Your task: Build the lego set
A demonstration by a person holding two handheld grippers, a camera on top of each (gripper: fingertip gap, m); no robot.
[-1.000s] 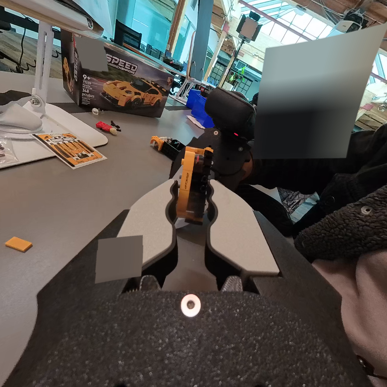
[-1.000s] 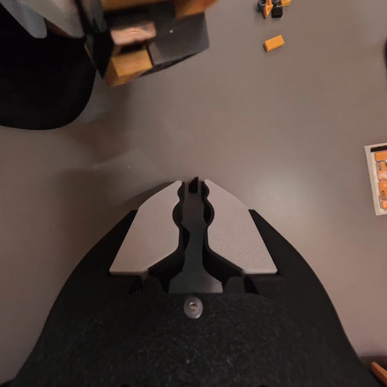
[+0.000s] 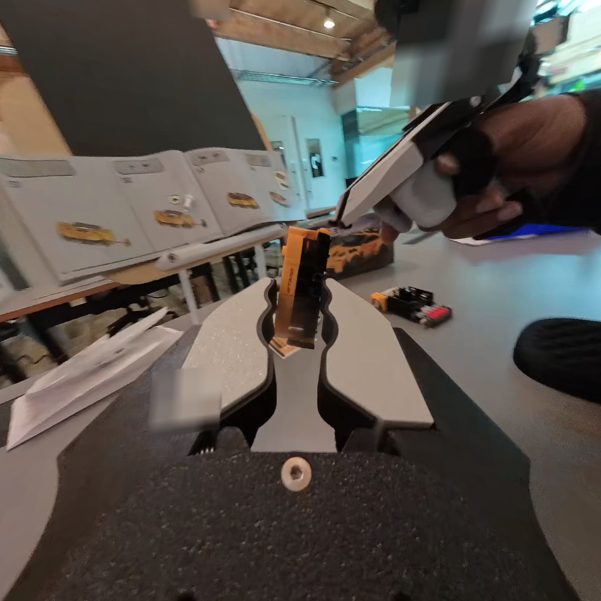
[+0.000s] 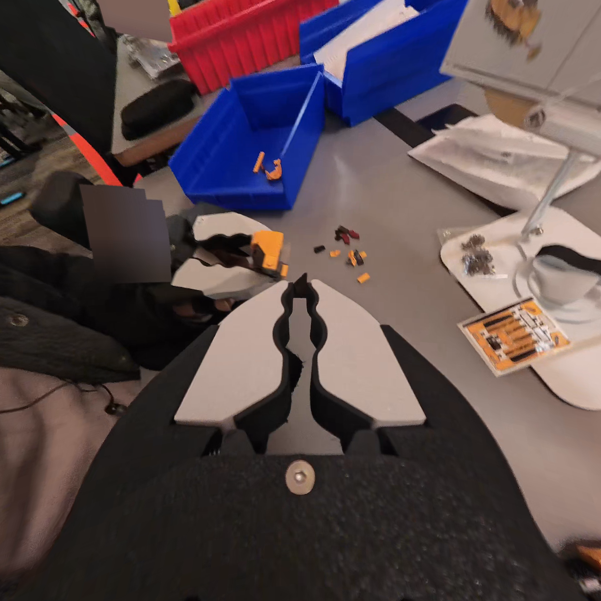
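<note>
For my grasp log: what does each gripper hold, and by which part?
Left gripper clamps the orange-and-black brick assembly by its lower sides. Right gripper pinches a small black piece at its fingertips.

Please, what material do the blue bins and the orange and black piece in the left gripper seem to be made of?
The blue bins look like moulded plastic: thin, stiff walls with a smooth, slightly glossy surface. The orange and black piece, clamped in the left gripper, also appears to be hard plastic, with sharp edges and a shiny face that reflects light.

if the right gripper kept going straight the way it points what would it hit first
Probably the loose bricks on the grey table, just ahead of the right gripper and its small black piece. Beyond them is the blue bin. Depth is unclear.
</note>
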